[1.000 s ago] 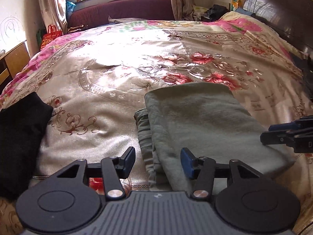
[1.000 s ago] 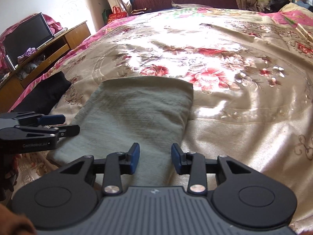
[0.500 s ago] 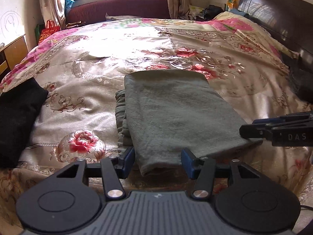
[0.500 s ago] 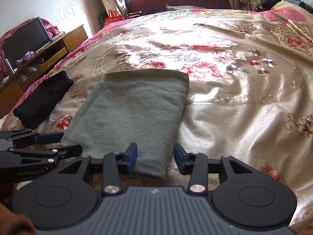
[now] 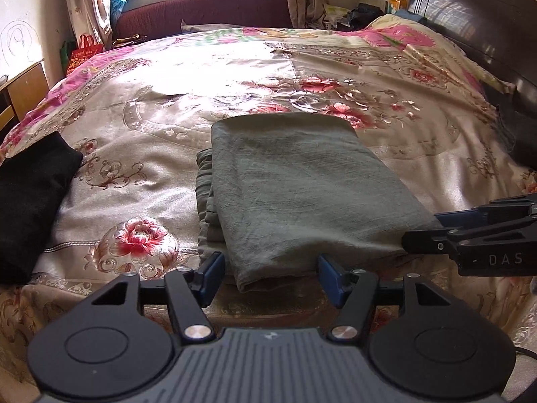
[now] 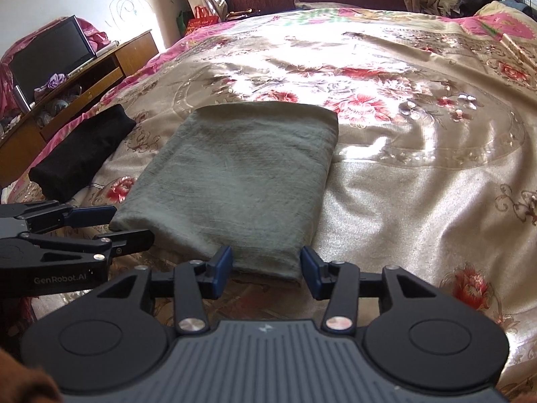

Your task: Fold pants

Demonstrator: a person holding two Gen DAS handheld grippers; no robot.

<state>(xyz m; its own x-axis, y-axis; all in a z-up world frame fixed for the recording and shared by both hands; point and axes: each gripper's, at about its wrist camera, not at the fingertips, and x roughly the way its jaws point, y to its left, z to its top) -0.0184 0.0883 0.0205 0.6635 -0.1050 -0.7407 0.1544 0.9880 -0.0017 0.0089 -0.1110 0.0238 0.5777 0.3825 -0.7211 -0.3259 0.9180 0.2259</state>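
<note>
Floral bedspread [image 5: 141, 181], folded grey pants [image 5: 295, 194] lying flat, black garment [image 5: 30, 198] beside

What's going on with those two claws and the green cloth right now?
Left gripper and right gripper opening, nothing pinched. Green pants folded flat on bed, near edge between the jaws. Black garment off to the side, clear.

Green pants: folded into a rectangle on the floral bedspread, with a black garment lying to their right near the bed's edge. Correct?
Not quite. The green pants are folded on the floral bedspread, but the black garment lies to their left, as the right wrist view shows.
</note>
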